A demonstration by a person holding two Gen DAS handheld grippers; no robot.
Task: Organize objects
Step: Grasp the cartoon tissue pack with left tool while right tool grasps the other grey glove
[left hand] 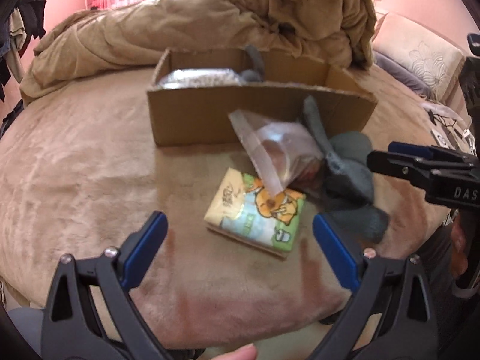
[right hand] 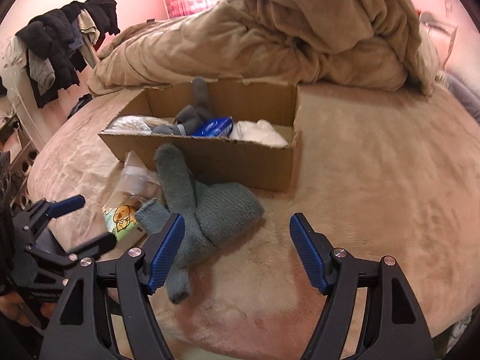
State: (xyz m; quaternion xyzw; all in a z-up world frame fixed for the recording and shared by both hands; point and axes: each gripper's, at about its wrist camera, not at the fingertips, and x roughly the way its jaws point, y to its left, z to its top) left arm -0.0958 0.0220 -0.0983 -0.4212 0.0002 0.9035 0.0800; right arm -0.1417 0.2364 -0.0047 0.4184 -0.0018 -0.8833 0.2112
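Observation:
An open cardboard box (left hand: pixel 210 120) (right hand: pixel 240 162) stands on the bed and holds a grey glove (right hand: pixel 195 114), a blue pack (right hand: pixel 214 127), white cloth (right hand: pixel 261 133) and a silvery bag (left hand: pixel 198 78). In front of it lie a tissue pack with a cartoon print (left hand: pixel 255 219) (right hand: pixel 121 219), a clear plastic bag (left hand: pixel 276 150) (right hand: pixel 138 180) and a grey-green knit glove (left hand: pixel 351 180) (right hand: pixel 210 210). My left gripper (left hand: pixel 240 249) is open, just short of the tissue pack. My right gripper (right hand: pixel 237 252) is open and empty, its left finger by the glove.
A rumpled tan duvet (right hand: pixel 270 36) is piled behind the box. Dark clothes (right hand: pixel 60 45) hang on a rack at the far left. A pillow (left hand: pixel 420 57) lies at the right. The bed surface (right hand: pixel 375 180) to the right of the box is bare blanket.

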